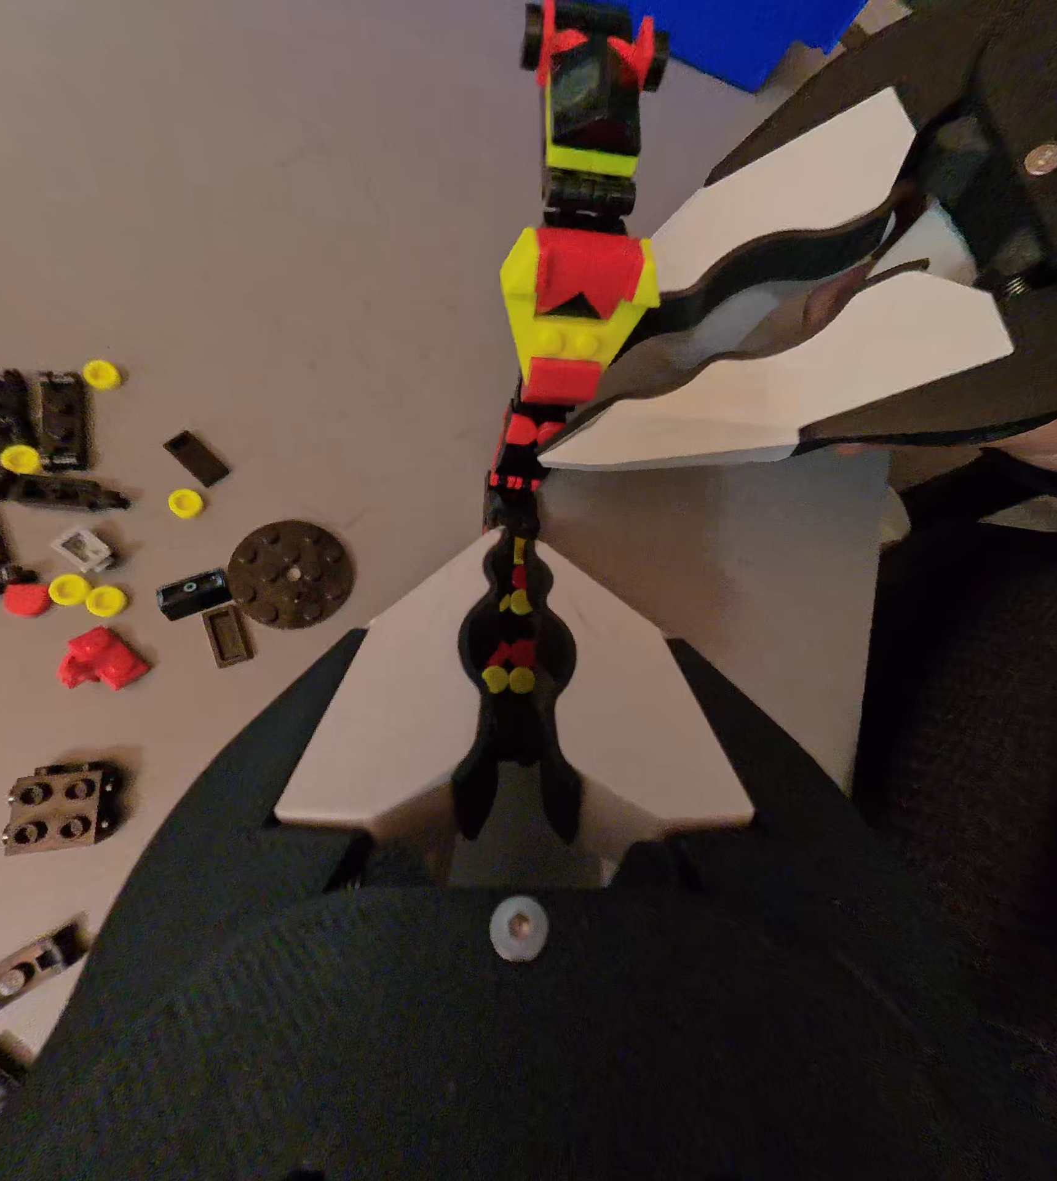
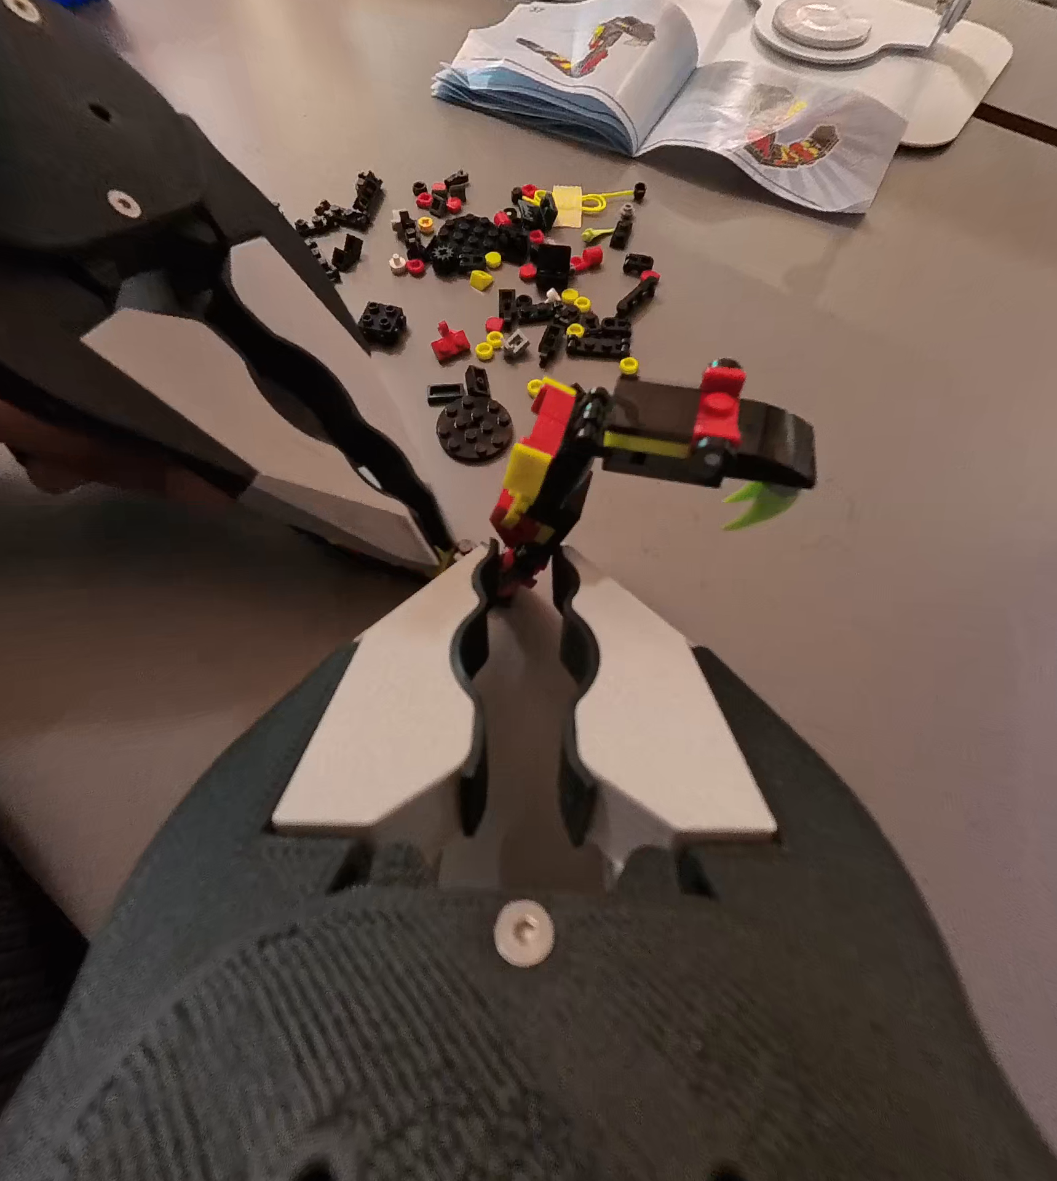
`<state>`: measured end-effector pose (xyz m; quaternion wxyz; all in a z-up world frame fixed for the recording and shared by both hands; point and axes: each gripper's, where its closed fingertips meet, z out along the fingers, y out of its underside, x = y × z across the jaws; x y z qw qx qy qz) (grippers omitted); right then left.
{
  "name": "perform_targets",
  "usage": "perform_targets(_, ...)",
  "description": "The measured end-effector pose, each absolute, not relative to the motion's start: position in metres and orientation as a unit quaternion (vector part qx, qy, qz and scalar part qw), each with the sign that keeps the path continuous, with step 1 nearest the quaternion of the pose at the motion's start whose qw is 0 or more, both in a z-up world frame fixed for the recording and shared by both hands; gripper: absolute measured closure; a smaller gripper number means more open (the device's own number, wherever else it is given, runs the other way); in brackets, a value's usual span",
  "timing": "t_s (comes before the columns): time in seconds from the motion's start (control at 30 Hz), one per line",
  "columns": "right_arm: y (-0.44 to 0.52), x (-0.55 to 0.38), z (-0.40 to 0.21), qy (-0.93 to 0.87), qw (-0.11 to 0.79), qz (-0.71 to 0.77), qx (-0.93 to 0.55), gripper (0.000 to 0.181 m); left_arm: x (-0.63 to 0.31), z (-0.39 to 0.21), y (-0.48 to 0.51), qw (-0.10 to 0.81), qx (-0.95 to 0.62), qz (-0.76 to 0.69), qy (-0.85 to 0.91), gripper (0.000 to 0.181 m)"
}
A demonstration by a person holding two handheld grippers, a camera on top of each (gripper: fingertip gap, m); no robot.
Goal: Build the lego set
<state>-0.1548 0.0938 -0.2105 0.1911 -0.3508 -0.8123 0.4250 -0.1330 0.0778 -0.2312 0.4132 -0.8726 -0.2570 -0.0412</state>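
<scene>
A snake-like lego model [image 1: 577, 300] in black, red and yellow is held in the air between both grippers. My left gripper [image 1: 516, 543] is shut on its thin tail end, and the body runs up and away to a black head. My right gripper [image 1: 551, 447] comes in from the right and grips the model just above the left fingertips. In the right wrist view, my right gripper [image 2: 522, 562] is shut on the lower body of the model [image 2: 672, 422], whose head with a green fang points right. The left gripper [image 2: 442, 549] meets it from the left.
Several loose black, red and yellow pieces [image 2: 513, 268] lie spread on the grey table [image 2: 896, 383], among them a round black plate [image 1: 290, 574] and a black 2x2 brick [image 1: 59, 808]. An open instruction booklet [image 2: 672, 83] lies at the back. The table edge [image 1: 870, 639] is at the right. My two grippers' fingertips are within a few centimetres of each other. The round black plate [image 1: 290, 574] lies around 6 centimeters away from my left fingertips.
</scene>
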Motion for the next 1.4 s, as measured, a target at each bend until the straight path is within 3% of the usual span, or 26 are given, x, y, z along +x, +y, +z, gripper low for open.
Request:
perform_targets(0.03, 0.0937, -0.155, -0.2106, -0.812, 0.19, 0.425, -0.352, 0.167, -0.1326, -0.2311, 0.0782, 0.409, -0.875, -0.038, -0.256, 0.181)
perform_targets(0.7, 0.0911, -0.1554, -0.2104, -0.819, 0.222, 0.404, -0.34, 0.168, -0.1317, -0.2313, 0.0789, 0.412, -0.872, -0.034, -0.262, 0.181)
perform_targets(1.03, 0.0906, -0.1547, -0.2095, -0.776, 0.139, 0.459, -0.41, 0.169, -0.1309, -0.2315, 0.0782, 0.409, -0.874, -0.032, -0.262, 0.181)
perform_targets(1.4, 0.0924, -0.155, -0.2098, -0.78, 0.15, 0.451, -0.408, 0.166, -0.1303, -0.2318, 0.0779, 0.406, -0.875, -0.031, -0.262, 0.181)
